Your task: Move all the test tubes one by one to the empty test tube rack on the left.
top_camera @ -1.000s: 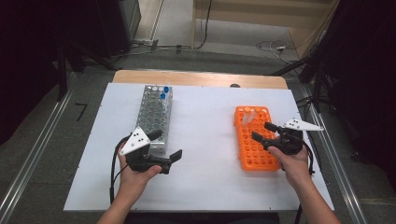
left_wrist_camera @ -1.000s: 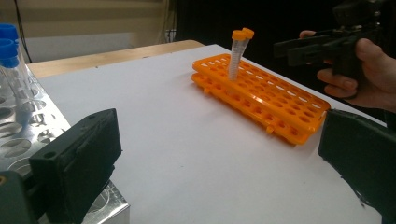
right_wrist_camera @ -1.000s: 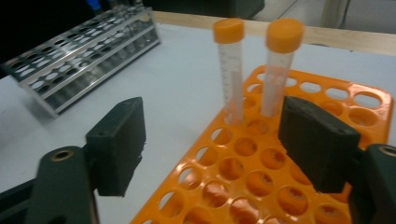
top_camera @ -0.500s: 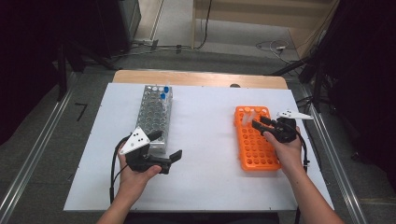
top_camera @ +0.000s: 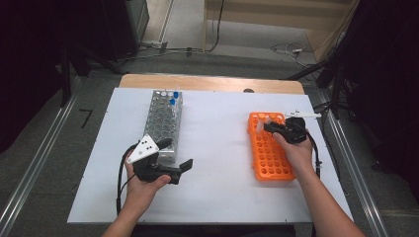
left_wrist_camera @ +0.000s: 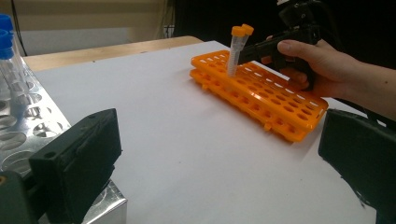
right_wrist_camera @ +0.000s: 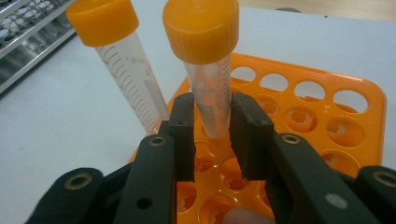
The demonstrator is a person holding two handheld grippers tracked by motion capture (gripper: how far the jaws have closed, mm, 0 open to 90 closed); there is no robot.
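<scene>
Right tool (right_wrist_camera: 212,135) reached orange rack (right_wrist_camera: 327,100), clamping capped tube (right_wrist_camera: 210,79).

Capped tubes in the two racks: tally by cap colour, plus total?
Clear plastic tubes with orange screw caps, in the orange plastic rack: 2
Clear tubes with blue caps, far end of the metal rack: 2
Total: 4

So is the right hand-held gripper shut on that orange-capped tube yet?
Yes: the right hand-held gripper has just closed, pads pressing the nearer orange-capped tube, seated in the orange rack.
</scene>
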